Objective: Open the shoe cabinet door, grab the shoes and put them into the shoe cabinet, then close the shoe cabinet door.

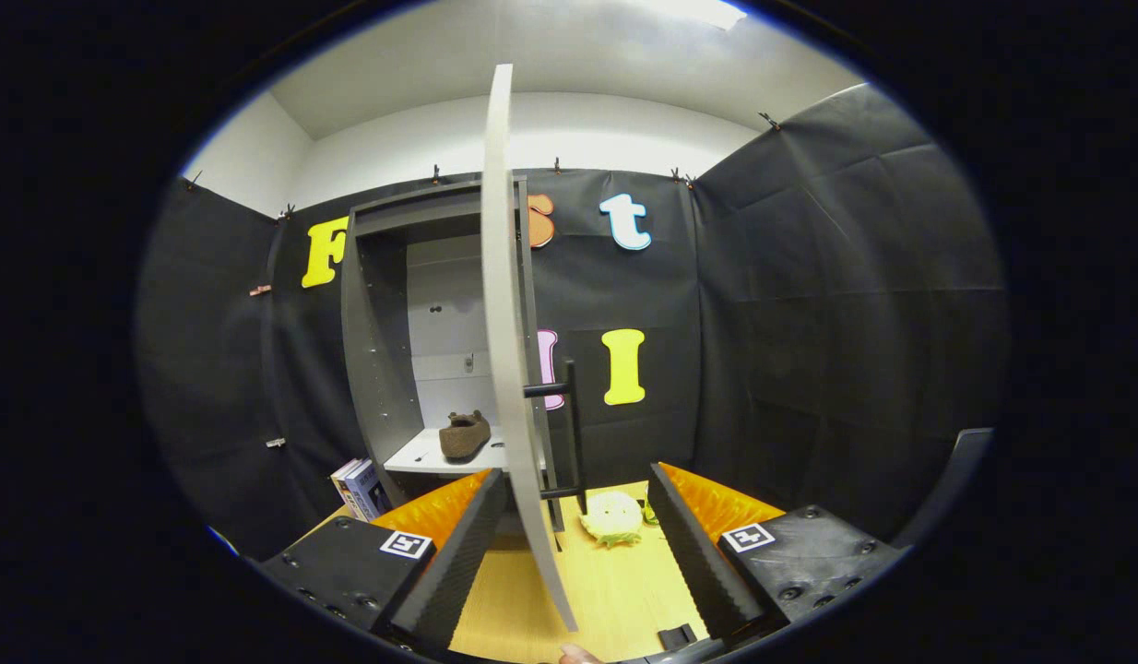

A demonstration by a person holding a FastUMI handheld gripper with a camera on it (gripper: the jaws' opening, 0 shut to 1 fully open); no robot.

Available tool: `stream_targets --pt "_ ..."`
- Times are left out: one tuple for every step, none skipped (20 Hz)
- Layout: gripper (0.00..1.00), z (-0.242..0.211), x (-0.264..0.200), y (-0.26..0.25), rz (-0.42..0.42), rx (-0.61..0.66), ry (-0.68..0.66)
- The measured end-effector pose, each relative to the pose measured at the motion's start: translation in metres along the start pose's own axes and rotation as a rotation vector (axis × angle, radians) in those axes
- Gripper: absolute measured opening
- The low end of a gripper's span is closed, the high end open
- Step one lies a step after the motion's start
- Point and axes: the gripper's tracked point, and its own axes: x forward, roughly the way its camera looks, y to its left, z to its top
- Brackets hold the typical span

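Note:
A grey shoe cabinet (380,369) stands against the back wall with its door (504,350) swung out edge-on toward me. The door's black bar handle (572,429) faces right. Inside, a brown shoe (465,434) rests on the white shelf (421,456). My gripper (578,489) is open, its fingers wide apart. The door's lower edge stands between the fingers, close to the left finger (458,553); whether they touch I cannot tell. The handle is just ahead, between the fingers.
A pale round cabbage-like object (612,516) lies on the wooden floor (615,590) just beyond the fingers, right of the door. Several books (360,489) lean at the cabinet's left foot. Black cloth walls close in on the left, back and right.

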Motion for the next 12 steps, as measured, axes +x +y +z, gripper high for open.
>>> stream_targets --pt "0.98 0.000 0.004 -0.007 0.008 0.003 0.003" --pt "0.98 0.000 0.009 -0.013 0.016 0.009 0.006" --pt "0.98 -0.001 0.016 -0.017 0.025 0.015 0.009" --pt "0.98 -0.003 0.028 -0.017 0.038 0.018 0.016" --pt "0.98 -0.005 0.036 -0.016 0.053 0.019 0.023" --pt "0.98 -0.006 0.043 -0.016 0.070 0.017 0.033" --pt "0.98 -0.006 0.049 -0.016 0.089 0.015 0.039" --pt "0.98 -0.005 0.051 -0.014 0.109 0.012 0.044" --pt "0.98 -0.005 0.055 -0.014 0.117 0.009 0.048" --pt "0.98 -0.005 0.059 -0.016 0.127 0.012 0.053" --pt "0.98 -0.005 0.060 -0.013 0.142 0.021 0.054" --pt "0.98 -0.005 0.063 -0.012 0.148 0.031 0.058"
